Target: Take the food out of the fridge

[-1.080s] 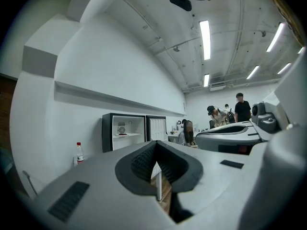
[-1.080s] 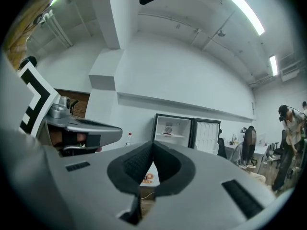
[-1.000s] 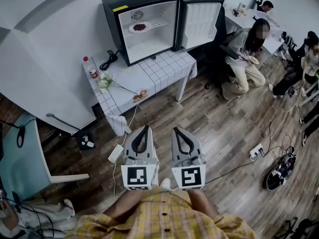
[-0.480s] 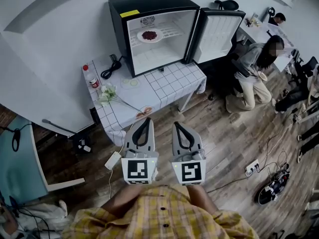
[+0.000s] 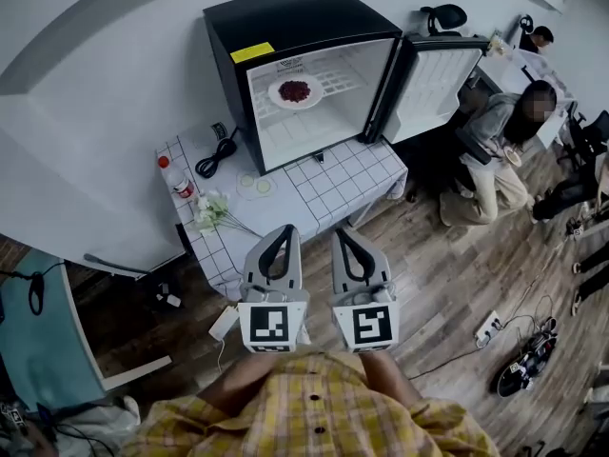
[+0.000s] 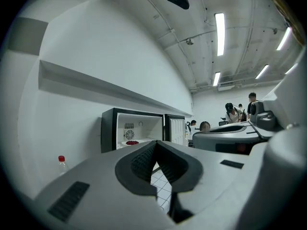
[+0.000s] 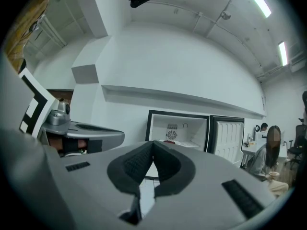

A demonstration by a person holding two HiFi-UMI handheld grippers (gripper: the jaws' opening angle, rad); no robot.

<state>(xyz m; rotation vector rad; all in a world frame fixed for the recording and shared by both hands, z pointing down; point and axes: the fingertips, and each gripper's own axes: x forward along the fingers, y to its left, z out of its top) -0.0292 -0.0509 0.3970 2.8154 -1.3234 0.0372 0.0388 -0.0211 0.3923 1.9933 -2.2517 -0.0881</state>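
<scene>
Lower centre, the left gripper [image 5: 284,229] is clenched empty; at upper centre, the white plate of dark red food [image 5: 295,91] sits untouched on the shelf of the black mini fridge [image 5: 285,17], door already open; the right gripper [image 5: 341,232] is clenched empty too. Approach, grasp and removal all remain.

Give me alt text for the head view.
A black fridge stands open on a white tiled table, a plate of red food on its shelf. A person in a yellow shirt points the left gripper and right gripper, both shut, towards it.
</scene>
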